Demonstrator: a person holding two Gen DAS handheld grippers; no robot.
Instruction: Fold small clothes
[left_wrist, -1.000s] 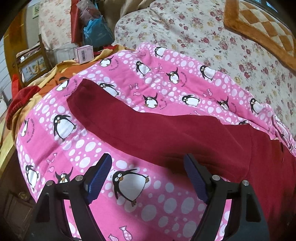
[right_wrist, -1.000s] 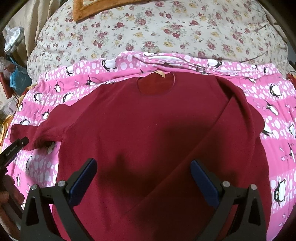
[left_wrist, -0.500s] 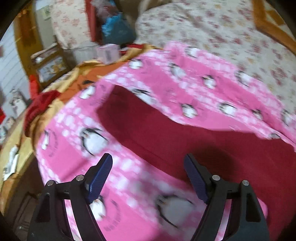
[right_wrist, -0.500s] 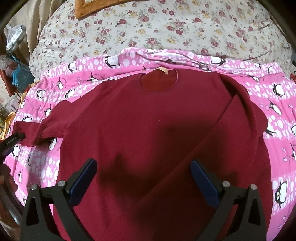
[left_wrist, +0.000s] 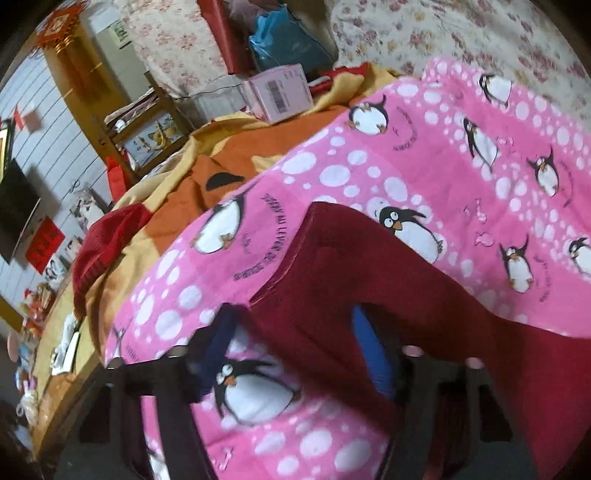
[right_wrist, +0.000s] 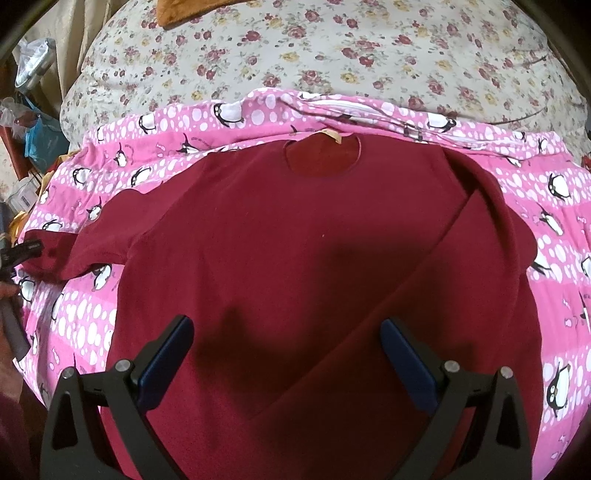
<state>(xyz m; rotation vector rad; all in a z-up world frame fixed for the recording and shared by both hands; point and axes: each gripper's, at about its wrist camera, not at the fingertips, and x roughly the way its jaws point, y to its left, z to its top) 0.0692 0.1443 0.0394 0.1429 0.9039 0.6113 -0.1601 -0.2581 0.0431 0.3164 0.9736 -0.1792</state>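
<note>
A dark red long-sleeved top (right_wrist: 295, 240) lies flat on a pink penguin blanket (right_wrist: 554, 229), neck hole at the far side. Its right sleeve (right_wrist: 443, 288) is folded diagonally across the body. Its left sleeve (left_wrist: 332, 280) stretches out to the left. My left gripper (left_wrist: 295, 354) is open, its jaws straddling the sleeve near the cuff; the right pad (left_wrist: 373, 354) is partly under the cloth. It shows at the left edge of the right wrist view (right_wrist: 22, 254). My right gripper (right_wrist: 288, 358) is open and empty above the hem.
A floral quilt (right_wrist: 332, 55) covers the bed beyond the blanket. An orange and yellow blanket (left_wrist: 240, 155), a red knitted item (left_wrist: 107, 240), a pink box (left_wrist: 280, 92) and a blue bag (left_wrist: 288, 44) lie to the left. A wooden chair (left_wrist: 147, 125) stands past the bed edge.
My left gripper moved forward and left along the sleeve to its cuff, and its jaws now straddle the sleeve end. The right gripper drifted slightly toward the top.
</note>
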